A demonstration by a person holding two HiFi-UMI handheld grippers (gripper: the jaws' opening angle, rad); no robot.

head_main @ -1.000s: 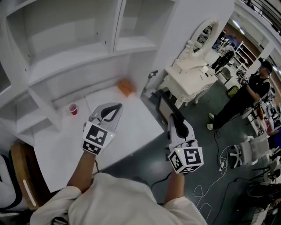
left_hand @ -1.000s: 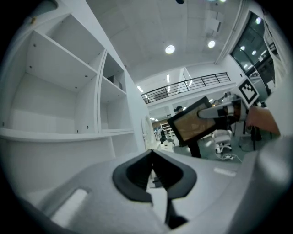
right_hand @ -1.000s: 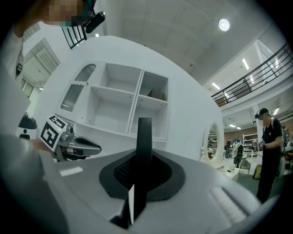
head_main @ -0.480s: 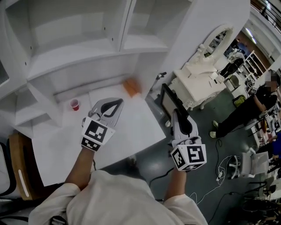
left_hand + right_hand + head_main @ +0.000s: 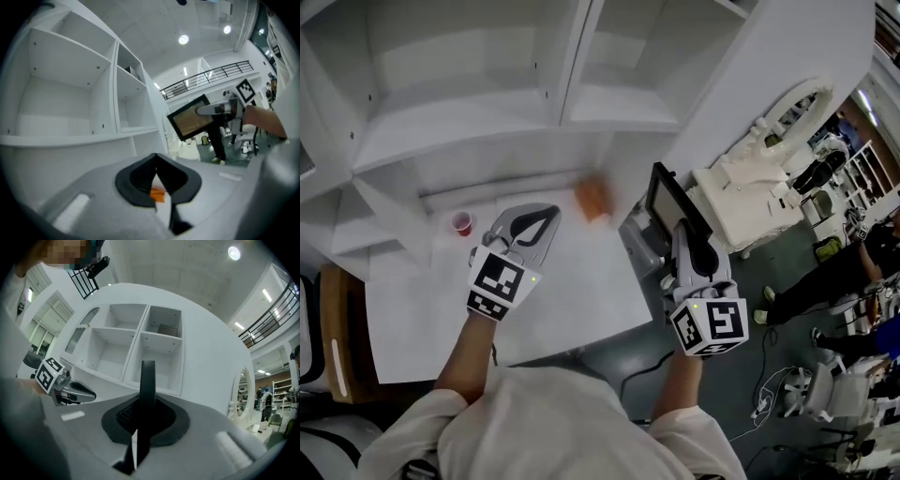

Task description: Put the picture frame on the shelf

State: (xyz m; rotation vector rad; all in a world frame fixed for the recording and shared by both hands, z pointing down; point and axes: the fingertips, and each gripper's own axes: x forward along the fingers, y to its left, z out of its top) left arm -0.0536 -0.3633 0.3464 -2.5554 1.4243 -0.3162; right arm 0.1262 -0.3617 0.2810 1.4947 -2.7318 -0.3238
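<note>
The picture frame [image 5: 668, 201] is black with a brownish picture and stands upright beyond the table's right edge, below the white shelf unit [image 5: 487, 122]. My right gripper [image 5: 682, 231] is shut on its lower edge. In the right gripper view the frame [image 5: 147, 380] shows edge-on between the jaws, with the shelf's compartments [image 5: 140, 341] behind it. The left gripper view shows the frame [image 5: 192, 118] off to the right. My left gripper [image 5: 546, 217] hovers over the white table [image 5: 581, 291] with its jaws closed on nothing.
A red cup [image 5: 462, 223] stands at the table's back left and an orange block [image 5: 593, 198] at the back right. A white dressing table with a mirror [image 5: 759, 187] stands to the right. A person [image 5: 862, 272] and cables are on the floor further right.
My right gripper has carried the frame up and leftward, closer to the shelf's side panel. The left gripper has hardly moved over the table.
</note>
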